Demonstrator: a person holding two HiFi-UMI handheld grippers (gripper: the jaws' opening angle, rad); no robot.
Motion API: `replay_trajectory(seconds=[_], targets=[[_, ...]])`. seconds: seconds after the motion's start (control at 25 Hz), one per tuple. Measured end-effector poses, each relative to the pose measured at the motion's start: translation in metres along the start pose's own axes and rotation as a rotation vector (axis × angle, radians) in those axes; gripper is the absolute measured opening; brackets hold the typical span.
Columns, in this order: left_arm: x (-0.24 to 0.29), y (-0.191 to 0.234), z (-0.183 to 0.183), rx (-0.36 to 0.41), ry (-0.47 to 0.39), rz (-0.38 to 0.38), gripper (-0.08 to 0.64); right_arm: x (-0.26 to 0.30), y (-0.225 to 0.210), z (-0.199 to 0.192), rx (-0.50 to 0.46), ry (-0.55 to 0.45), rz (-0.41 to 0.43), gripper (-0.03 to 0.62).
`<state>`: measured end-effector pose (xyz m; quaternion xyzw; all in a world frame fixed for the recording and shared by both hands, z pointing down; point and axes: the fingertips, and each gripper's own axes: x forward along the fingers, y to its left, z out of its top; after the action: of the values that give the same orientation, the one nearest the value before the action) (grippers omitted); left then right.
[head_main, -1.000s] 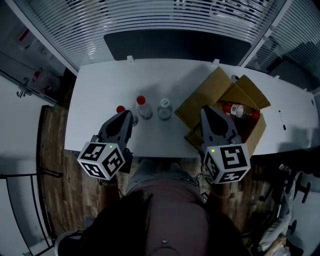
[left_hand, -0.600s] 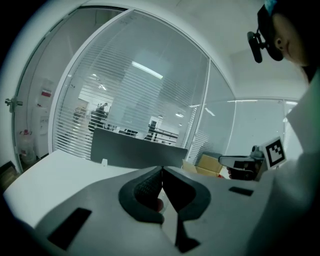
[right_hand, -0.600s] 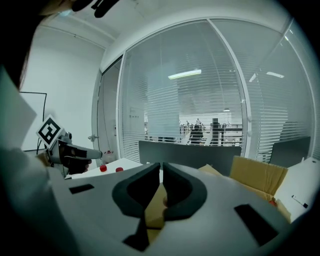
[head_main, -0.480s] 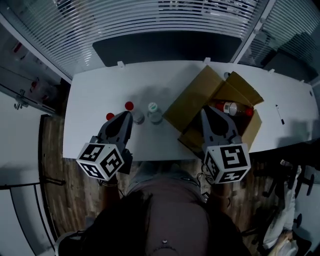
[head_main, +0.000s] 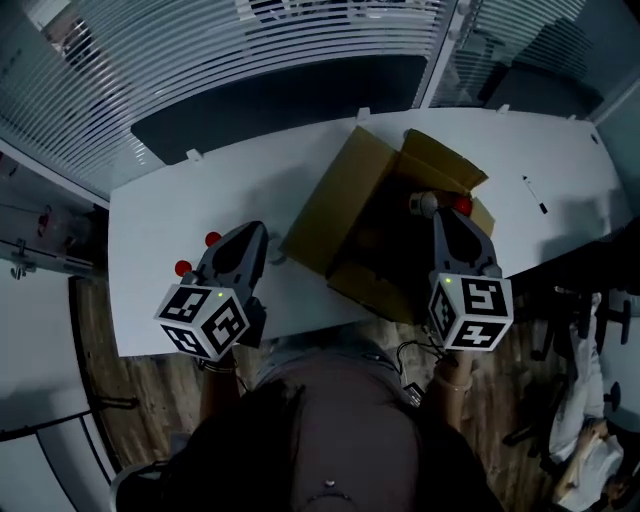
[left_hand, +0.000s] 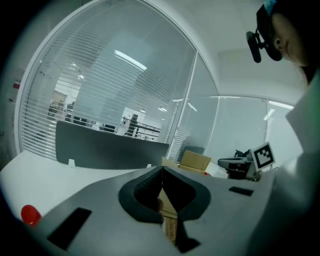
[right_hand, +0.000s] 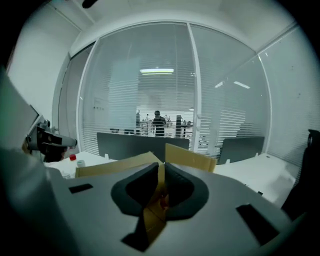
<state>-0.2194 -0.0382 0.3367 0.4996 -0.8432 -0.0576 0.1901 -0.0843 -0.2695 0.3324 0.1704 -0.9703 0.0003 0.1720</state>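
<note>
Grippers pressed together: left gripper (head_main: 257, 230), right gripper (head_main: 446, 216) by box (head_main: 335, 215) | bottle (head_main: 428, 203) clear only in head view

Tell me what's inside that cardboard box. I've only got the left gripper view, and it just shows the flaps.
Observer: A red bottle lies in the cardboard box; the head view shows it.
Operator: Where's the right gripper?
Observer: The right gripper points into the open box, its tip by that bottle.
Operator: I see one red cap. Any more?
Observer: Two sit on the table, left of the left gripper: the near red cap and the far red cap.
</note>
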Motion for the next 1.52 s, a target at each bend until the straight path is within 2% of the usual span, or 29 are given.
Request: replay_trajectory(seconds=[0.24,0.36,0.6,0.8,1.08,1.52], targets=[[0.032,-0.022,-0.002,0.017,0.028,-0.055,0.009,0.005,-0.055,-0.030,0.023,0.090,-0.090,0.043],[0.044,-0.030,-0.004,0.018,0.039,-0.067,0.009,0.013,-0.073,-0.043,0.005,0.125,-0.100,0.067],[0.063,-0.036,-0.007,0.020,0.054,-0.072,0.009,0.038,-0.089,-0.062,-0.043,0.208,-0.082,0.120],[0.072,-0.038,-0.008,0.015,0.059,-0.064,0.009,0.055,-0.095,-0.075,-0.160,0.305,-0.063,0.138],[0.079,-0.039,-0.011,0.007,0.065,-0.057,0.009,0.070,-0.098,-0.092,-0.289,0.418,0.026,0.167],[0.084,-0.033,-0.013,-0.006,0.065,-0.040,0.009,0.091,-0.103,-0.092,-0.363,0.442,0.044,0.168]])
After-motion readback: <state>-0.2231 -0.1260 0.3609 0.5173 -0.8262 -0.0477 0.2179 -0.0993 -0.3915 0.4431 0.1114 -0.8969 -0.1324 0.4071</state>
